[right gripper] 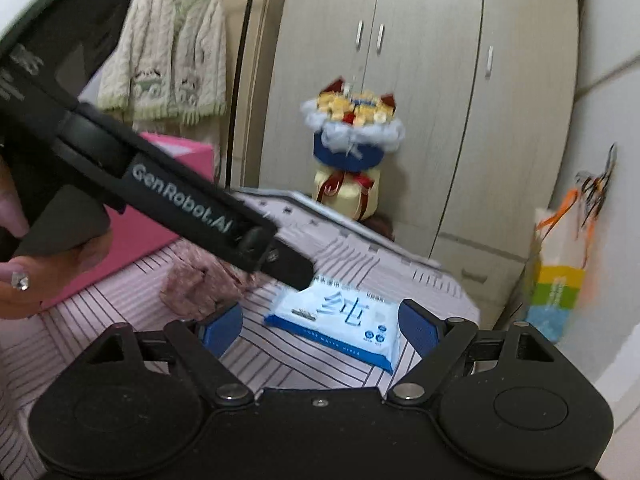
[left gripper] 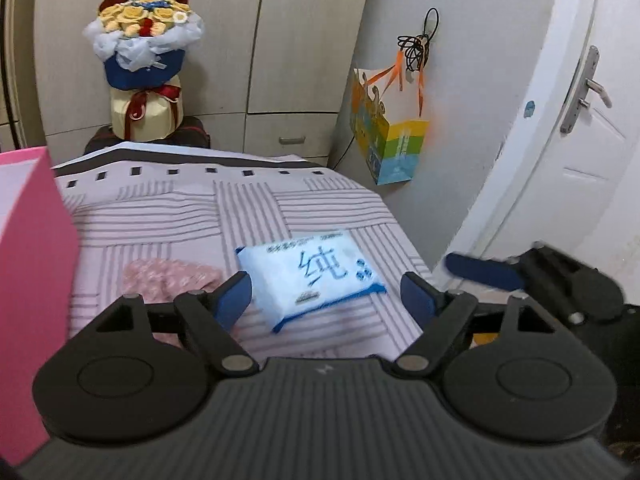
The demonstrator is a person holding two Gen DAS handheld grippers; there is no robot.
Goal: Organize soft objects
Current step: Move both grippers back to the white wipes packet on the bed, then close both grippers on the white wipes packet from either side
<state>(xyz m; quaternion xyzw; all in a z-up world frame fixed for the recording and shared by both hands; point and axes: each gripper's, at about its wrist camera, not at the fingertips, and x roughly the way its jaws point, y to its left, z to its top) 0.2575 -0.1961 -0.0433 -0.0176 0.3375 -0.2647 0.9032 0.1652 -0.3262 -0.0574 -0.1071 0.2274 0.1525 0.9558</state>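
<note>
Left wrist view first: we hold the left gripper (left gripper: 326, 298) with its blue-padded fingers (left gripper: 234, 300) spread wide, nothing between them, hovering above the bed. Ahead of the gap lies a white and blue plastic pack of wet wipes (left gripper: 310, 274), flat on the pink and grey striped bedsheet (left gripper: 248, 208), near the bed's right edge. Just left of the pack, partly behind the left finger, sits a crumpled pink fuzzy cloth (left gripper: 168, 276). Against the left border stands a pink cardboard box (left gripper: 32, 248). At far right we see the right gripper's blue finger (left gripper: 482, 270) reaching in, off the bed's side.

Right wrist view: the right gripper (right gripper: 320, 330) is likewise spread wide and carries nothing. The wipes pack (right gripper: 340, 320) lies between and beyond its fingers on the sheet (right gripper: 120, 320), the pink cloth (right gripper: 200, 284) to its left. The left gripper (right gripper: 298, 276) crosses from upper left, its black body marked "GenRobot.AI", held by a hand (right gripper: 44, 264) with decorated nails; its tip is over the pack's far corner, contact unclear.

Farther out: a yellow-flower bouquet wrapped in blue and cream paper (left gripper: 142, 64) past the bed's far end, beige wardrobe doors (left gripper: 304, 40) behind it, a colourful paper gift bag (left gripper: 386, 136) hanging on the wall, a white door (left gripper: 580, 140), and a cream knitted cardigan (right gripper: 168, 48) hanging at upper left.
</note>
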